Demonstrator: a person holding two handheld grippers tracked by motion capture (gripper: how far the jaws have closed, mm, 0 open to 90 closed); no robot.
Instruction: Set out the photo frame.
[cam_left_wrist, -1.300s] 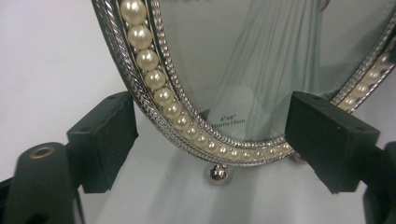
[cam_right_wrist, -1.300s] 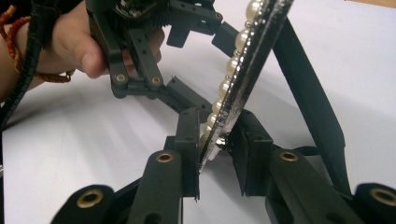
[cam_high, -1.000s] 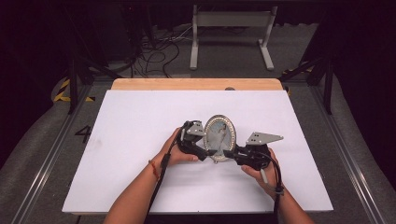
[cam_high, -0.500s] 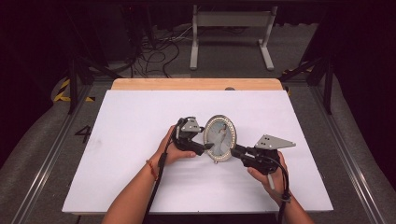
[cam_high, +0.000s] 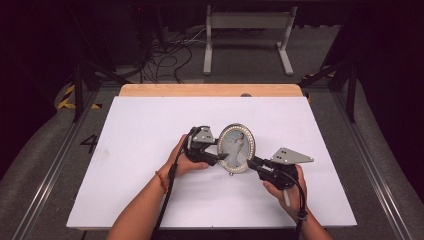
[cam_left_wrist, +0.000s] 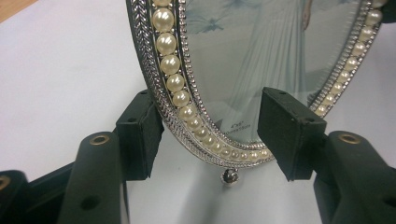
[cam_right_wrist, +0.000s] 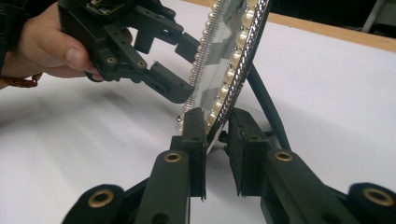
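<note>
Your left gripper (cam_left_wrist: 205, 140) has just been closing around the pearl-rimmed oval picture frame (cam_high: 236, 147), pads not yet gripping; your right gripper (cam_right_wrist: 217, 140) clamps its lower edge, steadying it upright.

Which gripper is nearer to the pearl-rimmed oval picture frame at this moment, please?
Right. The right gripper is clamped on the picture frame at its lower edge. The left gripper has just been closing around the opposite edge, its pads not yet pressing.
</note>
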